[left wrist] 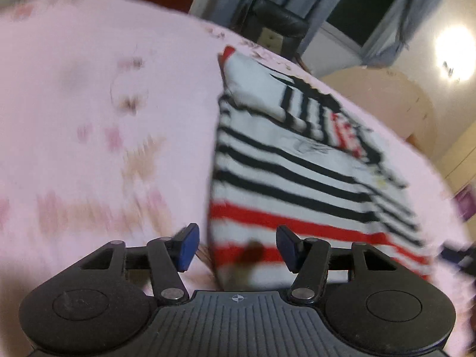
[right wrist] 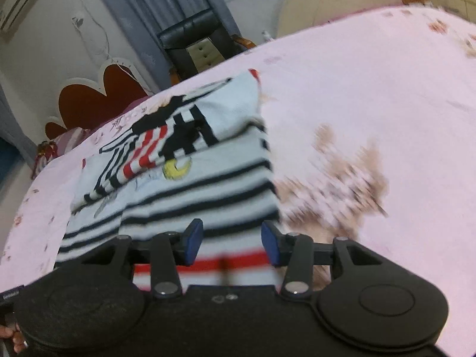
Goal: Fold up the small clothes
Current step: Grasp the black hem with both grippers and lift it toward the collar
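Observation:
A small white shirt [left wrist: 297, 172] with black and red stripes lies flat on a pink flowered bedsheet [left wrist: 89, 104]. One part is folded over its top, showing a printed picture. My left gripper [left wrist: 238, 248] hovers over the shirt's lower left edge, its blue pads [left wrist: 189, 245] apart with nothing pinched between them. In the right wrist view the same shirt [right wrist: 193, 187] lies ahead. My right gripper [right wrist: 232, 242] stands open above the red-striped hem near the shirt's right edge, with the cloth beneath the jaws and not clamped.
The bedsheet [right wrist: 372, 89] stretches bare to the right of the shirt. Beyond the bed stand a black padded chair [right wrist: 193, 41], grey curtains [right wrist: 142, 6], a red heart-shaped headboard [right wrist: 95, 98] and a round beige panel [left wrist: 383, 98]. A person's fingers [right wrist: 10, 337] show at the lower left.

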